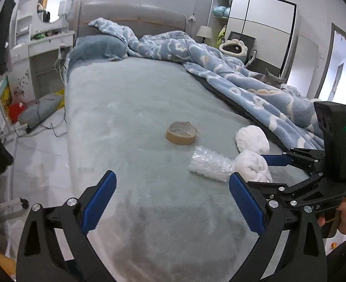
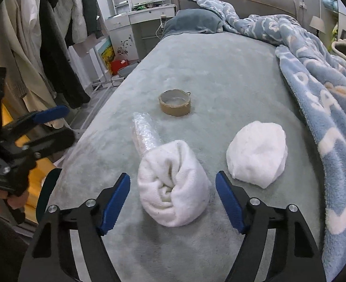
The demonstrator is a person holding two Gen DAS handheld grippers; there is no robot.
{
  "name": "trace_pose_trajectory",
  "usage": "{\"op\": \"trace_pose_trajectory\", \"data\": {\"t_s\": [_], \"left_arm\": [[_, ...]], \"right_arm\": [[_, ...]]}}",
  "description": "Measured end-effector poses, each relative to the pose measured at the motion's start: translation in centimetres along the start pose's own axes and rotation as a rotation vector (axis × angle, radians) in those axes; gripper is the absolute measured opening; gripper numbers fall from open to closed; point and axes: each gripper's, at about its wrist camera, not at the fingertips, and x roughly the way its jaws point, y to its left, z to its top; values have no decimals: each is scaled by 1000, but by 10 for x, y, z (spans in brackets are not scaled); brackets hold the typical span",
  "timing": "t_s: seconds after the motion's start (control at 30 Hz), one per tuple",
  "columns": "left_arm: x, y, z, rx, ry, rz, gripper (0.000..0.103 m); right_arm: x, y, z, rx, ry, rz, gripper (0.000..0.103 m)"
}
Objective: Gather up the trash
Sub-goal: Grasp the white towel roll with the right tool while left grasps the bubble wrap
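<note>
Lying on the bed [image 2: 219, 65] near its foot edge, a white roll [image 2: 173, 183] is framed between the spread fingers of the right gripper [image 2: 173, 202], straight ahead of it and not yet touched by either blue pad. The roll's long axis is seen to run away from the gripper toward the headboard, its coiled end facing the camera, so the jaws stand on either side of its width and would, it is judged, close across it after a short advance. A crinkled clear wrap [image 2: 144, 134] is laid just behind the roll, touching or nearly touching its far end and angled toward the bed's left edge. A brown tape ring [image 2: 174, 104] is set farther up the bed, apart from both. A white wad [image 2: 257, 152] is placed to the roll's right, near the blue blanket [image 2: 318, 98]. The left gripper [image 1: 171, 202] is held open and empty over the foot of the bed, with the wrap [image 1: 210, 164] ahead and to its right, and the roll [image 1: 252, 166] beyond that. The right gripper is judged the nearer tool to the roll; the left is better placed for the wrap or the ring [image 1: 181, 132].
</note>
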Motion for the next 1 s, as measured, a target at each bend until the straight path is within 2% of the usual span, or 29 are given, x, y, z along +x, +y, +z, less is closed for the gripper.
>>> {"op": "trace_pose_trajectory", "data": {"t_s": [0.07,0.13,0.23,0.53,1.0], "left_arm": [[7,0,-1,-9,11,-23,98],[13,-3,-2,2,18,-28,98],[21,-5,-1,2,26,-33,98],[47,-18,-2,46,63,-18,98],[65,-45,3,110,50,-62,97]], "right_arm": [[3,-1,-1,2,7,11,72],[7,-1,-1,2,29,18,61],[6,-4,-1,8,29,25,55],[-18,-43,-4,167,-54,105,54],[-32,-64,-13,204,-70,120,54]]}}
